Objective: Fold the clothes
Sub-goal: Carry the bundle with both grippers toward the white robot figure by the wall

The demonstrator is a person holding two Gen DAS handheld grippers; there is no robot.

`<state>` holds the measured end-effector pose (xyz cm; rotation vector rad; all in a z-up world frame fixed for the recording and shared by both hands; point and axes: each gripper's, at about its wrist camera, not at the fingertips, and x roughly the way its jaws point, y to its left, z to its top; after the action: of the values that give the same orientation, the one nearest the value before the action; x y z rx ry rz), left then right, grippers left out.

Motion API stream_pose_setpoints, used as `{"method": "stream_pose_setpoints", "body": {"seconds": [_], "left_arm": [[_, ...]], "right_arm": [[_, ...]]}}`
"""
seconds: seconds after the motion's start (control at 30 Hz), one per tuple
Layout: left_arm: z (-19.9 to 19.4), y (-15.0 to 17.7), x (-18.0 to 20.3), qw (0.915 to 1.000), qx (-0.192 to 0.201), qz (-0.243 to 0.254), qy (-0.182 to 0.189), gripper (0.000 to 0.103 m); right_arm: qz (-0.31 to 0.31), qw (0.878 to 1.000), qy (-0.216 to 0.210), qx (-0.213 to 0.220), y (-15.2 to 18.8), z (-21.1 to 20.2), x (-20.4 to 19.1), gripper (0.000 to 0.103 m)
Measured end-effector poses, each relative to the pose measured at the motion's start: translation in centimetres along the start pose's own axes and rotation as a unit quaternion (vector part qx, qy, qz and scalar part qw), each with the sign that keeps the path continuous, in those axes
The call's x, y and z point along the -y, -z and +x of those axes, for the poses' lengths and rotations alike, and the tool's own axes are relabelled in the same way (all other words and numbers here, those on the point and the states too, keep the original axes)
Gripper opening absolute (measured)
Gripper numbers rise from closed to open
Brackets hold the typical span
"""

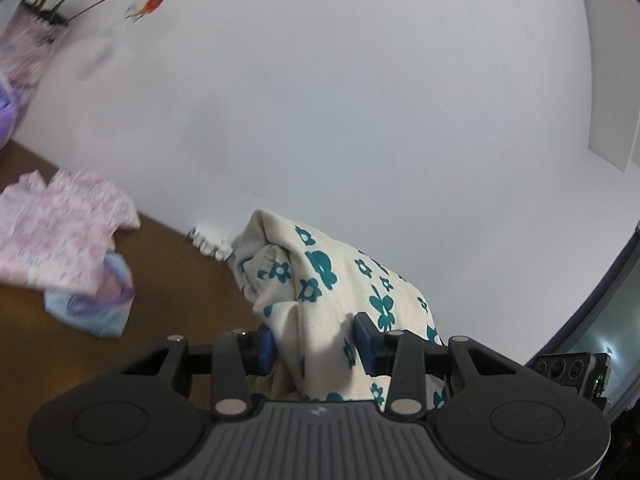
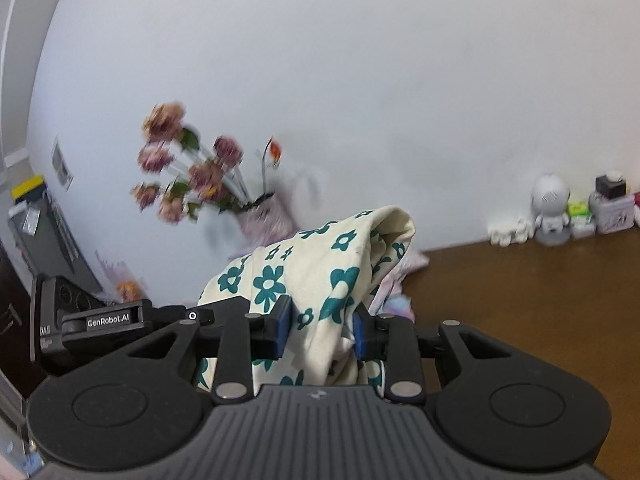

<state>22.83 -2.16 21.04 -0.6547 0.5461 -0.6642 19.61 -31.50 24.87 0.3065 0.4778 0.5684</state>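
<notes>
Cream cloth printed with teal flowers fills the space between both sets of tongs: I have the left gripper (image 1: 314, 342) clamped on a bunch of the floral garment (image 1: 320, 280), and the right gripper (image 2: 320, 326) pinches another bunch of the same piece, its blue pads (image 2: 283, 322) pressed against the fabric on either side. Both cameras look toward the white wall (image 1: 340, 100), and the garment humps up in front of them, gathered and rumpled, with part of it dropping out of sight below the rigs; I judge it is held up off the brown table (image 2: 520, 292) rather than spread flat. No clean fold line shows in it, so this piece reads to me as unfolded at present. To my left on the table lies a pink patterned garment (image 1: 60, 236) over a pale blue one (image 1: 92, 308), both loosely crumpled, not stacked square. Whether any folded pile exists elsewhere I cannot tell. As things lie, the floral piece and those two look to need folding.
</notes>
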Motion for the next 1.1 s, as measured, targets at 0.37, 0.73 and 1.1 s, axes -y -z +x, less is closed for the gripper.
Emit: {"method": "stream_pose_setpoints", "body": {"seconds": [0.37, 0.73, 1.1], "left_arm": [[8.8, -5.1, 0.4, 0.9991, 0.001, 0.012, -0.041, 0.037], [17.8, -7.1, -2.1, 0.9934, -0.014, 0.035, -0.109, 0.037], [24.5, -7.8, -6.2, 0.9870, -0.040, 0.039, -0.151, 0.037]], "right_arm": [[-0.007, 0.999, 0.029, 0.013, -7.3, 4.8, 4.5, 0.029], [0.021, 0.997, 0.068, -0.020, -9.1, 12.8, 11.1, 0.029], [0.038, 0.993, 0.104, -0.043, -8.1, 18.6, 16.4, 0.029]]}}
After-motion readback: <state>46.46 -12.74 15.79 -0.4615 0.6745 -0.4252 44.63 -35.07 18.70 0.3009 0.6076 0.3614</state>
